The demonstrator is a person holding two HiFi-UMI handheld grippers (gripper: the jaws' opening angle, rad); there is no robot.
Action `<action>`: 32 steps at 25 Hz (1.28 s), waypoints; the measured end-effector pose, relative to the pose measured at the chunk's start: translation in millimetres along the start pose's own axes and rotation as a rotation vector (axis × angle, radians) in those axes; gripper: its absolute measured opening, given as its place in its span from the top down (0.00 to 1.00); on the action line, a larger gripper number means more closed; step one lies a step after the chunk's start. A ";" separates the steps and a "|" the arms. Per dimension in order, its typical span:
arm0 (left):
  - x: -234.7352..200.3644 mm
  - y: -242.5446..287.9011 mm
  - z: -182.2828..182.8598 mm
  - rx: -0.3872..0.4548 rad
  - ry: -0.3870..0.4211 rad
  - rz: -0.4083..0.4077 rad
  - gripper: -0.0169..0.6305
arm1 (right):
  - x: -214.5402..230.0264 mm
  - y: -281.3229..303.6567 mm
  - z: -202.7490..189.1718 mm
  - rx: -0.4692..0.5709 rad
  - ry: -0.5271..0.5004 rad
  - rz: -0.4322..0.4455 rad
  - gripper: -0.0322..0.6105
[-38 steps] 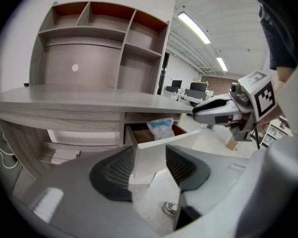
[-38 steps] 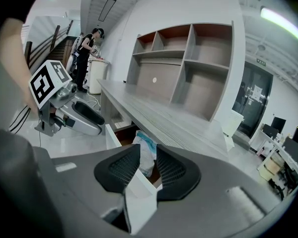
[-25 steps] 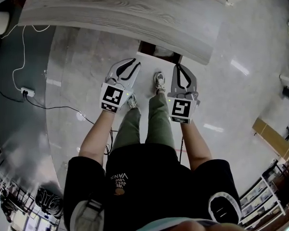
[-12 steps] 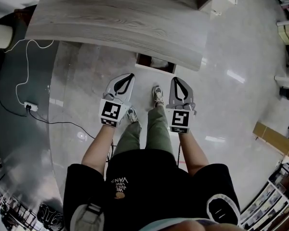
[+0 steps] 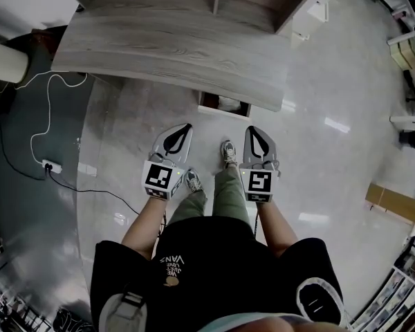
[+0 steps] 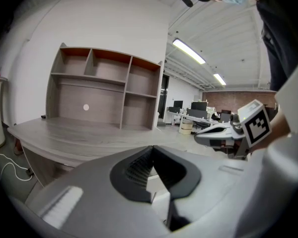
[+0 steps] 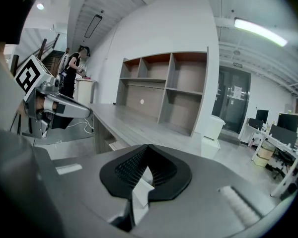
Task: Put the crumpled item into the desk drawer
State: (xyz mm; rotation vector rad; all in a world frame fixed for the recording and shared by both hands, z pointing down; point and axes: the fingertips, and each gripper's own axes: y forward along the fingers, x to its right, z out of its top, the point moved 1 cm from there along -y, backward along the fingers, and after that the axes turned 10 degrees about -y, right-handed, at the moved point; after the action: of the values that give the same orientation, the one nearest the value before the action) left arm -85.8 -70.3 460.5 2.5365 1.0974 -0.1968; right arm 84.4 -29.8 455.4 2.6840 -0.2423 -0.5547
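The grey wooden desk point(image 5: 173, 54) stands ahead of me, with its drawer point(image 5: 223, 106) pulled out under the front edge. Something pale lies in the drawer; I cannot tell what it is. Both grippers hang over the floor, short of the drawer and on either side of the person's legs. My left gripper point(image 5: 187, 125) point(image 6: 152, 148) is shut, with nothing between its jaws. My right gripper point(image 5: 252, 128) point(image 7: 148, 146) is also shut and empty. No crumpled item shows in either gripper view.
An open shelf unit point(image 6: 104, 90) sits on the back of the desk. A power strip with cables point(image 5: 52, 166) lies on the floor at the left, near a white cylinder point(image 5: 3, 61). The person's shoes point(image 5: 228, 154) are between the grippers. A person point(image 7: 72, 73) stands far off.
The left gripper's jaws have closed. Both grippers and the person have drawn back from the desk, so the drawer now lies farther ahead.
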 end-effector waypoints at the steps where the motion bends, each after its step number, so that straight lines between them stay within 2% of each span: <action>1: 0.9 -3.7 2.7 0.004 0.001 -0.001 0.89 | -0.5 -3.6 3.8 0.002 -0.001 -0.001 0.95; 13: 12.1 -49.5 28.4 0.028 0.039 0.008 0.89 | -6.3 -52.5 49.6 0.086 0.026 -0.003 0.95; 16: 16.6 -62.0 34.8 0.027 0.021 0.007 0.89 | -8.2 -65.0 60.8 0.107 0.029 -0.004 0.95; 22: 24.7 -82.2 51.1 0.065 0.034 -0.009 0.89 | -12.9 -82.2 80.1 0.143 0.023 -0.018 0.95; 32: 22.9 -112.5 56.5 0.065 0.037 0.001 0.89 | -21.6 -97.9 102.6 0.190 0.050 -0.038 0.95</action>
State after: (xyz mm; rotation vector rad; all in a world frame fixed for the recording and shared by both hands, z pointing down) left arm -150.7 -5.9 371.0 2.6083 1.1206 -0.1883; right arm 31.2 29.9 336.3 2.8880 -0.2416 -0.4978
